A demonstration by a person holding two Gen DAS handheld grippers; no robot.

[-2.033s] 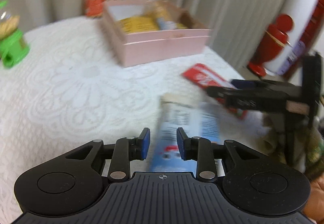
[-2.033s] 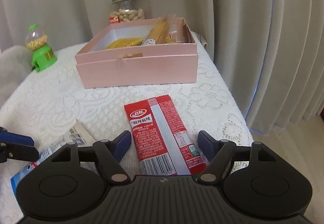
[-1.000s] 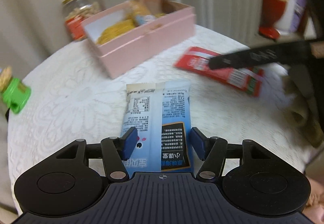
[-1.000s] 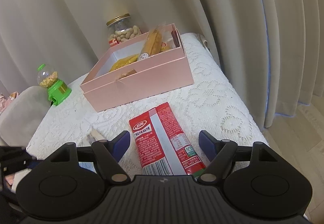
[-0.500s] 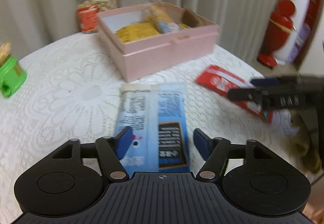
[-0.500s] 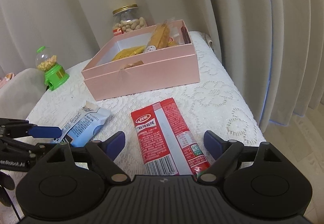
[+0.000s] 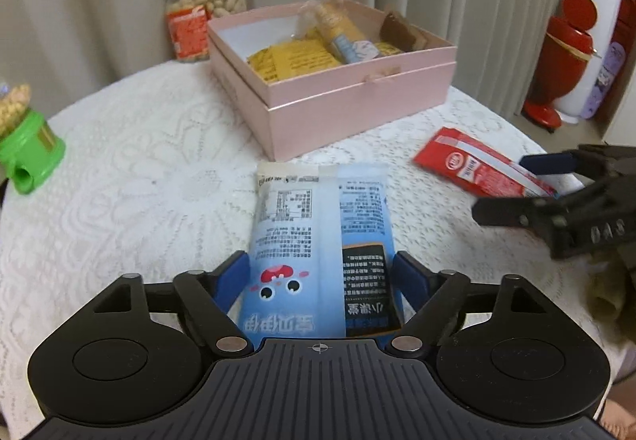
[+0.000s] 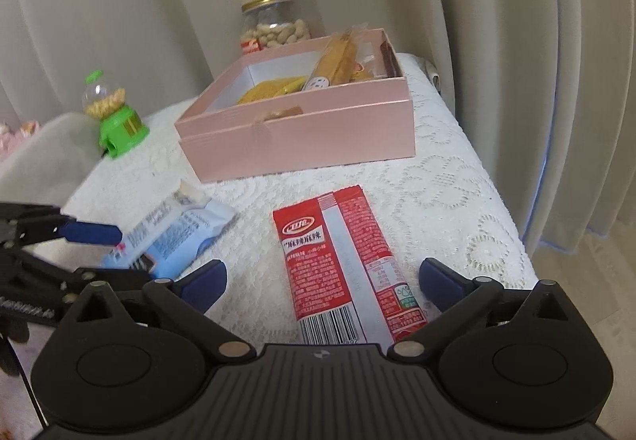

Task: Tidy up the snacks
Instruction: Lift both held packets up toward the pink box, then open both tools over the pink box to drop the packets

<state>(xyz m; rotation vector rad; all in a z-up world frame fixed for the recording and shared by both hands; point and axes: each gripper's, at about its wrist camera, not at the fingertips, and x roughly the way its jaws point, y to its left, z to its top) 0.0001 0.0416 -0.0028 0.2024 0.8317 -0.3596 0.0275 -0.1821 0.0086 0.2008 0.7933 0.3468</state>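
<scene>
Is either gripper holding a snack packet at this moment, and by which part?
Neither. The left gripper straddles the blue packet near its bottom end, jaws just opened, not gripping. The right gripper stands wide around the red packet, clear of it.

A white lace tablecloth (image 7: pixel 131 177) covers the table. At its far edge a glass jar of peanuts (image 7: pixel 202 8) with a gold lid and red label stands upright. Off to one side sits a green toy candy dispenser (image 8: pixel 115 120). Pale pleated curtains (image 8: pixel 516 62) hang behind. Beyond the table, a red bin (image 7: pixel 564 54) stands on the floor.
</scene>
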